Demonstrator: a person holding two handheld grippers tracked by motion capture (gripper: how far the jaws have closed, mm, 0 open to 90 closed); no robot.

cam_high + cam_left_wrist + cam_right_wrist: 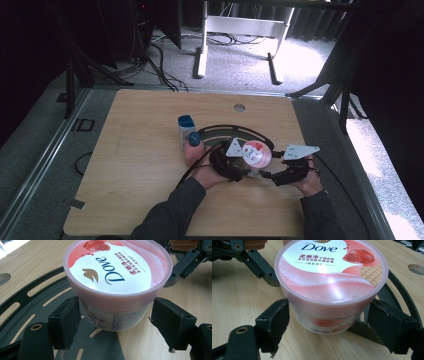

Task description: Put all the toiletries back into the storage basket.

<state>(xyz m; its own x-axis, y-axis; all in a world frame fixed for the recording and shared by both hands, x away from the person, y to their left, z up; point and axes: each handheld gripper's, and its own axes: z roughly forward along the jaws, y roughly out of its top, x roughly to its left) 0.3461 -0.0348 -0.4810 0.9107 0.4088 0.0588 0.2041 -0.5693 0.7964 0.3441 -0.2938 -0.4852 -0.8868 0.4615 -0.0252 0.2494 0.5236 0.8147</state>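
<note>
High view: the round pink plastic jar with a pink-and-white printed lid [256,153] stands on the pale wooden bench [145,165], partly over a flat black slotted ring plate [225,131], with a hand-held gripper at each side. In the left gripper view, the left hand-held gripper [115,320] is spread around the jar's clear lower body; its near pad seems to touch the wall, while the other stands just off it. In the right gripper view, the right hand-held gripper [329,318] is likewise spread about the body under the lid's rim, one pad at the wall and the other apart.

The step looks like taking hold of the jar. To do it well, one gripper should close squarely on the body below the lid, pads level, so the jar doesn't tip or slide off the plate's edge. The lid then stays free for the other gripper.

Count: one jar, one ring plate, two grippers, and behind the left hand one blue-capped clear bottle [186,131] and one peach tube with a blue cap [193,149].
</note>
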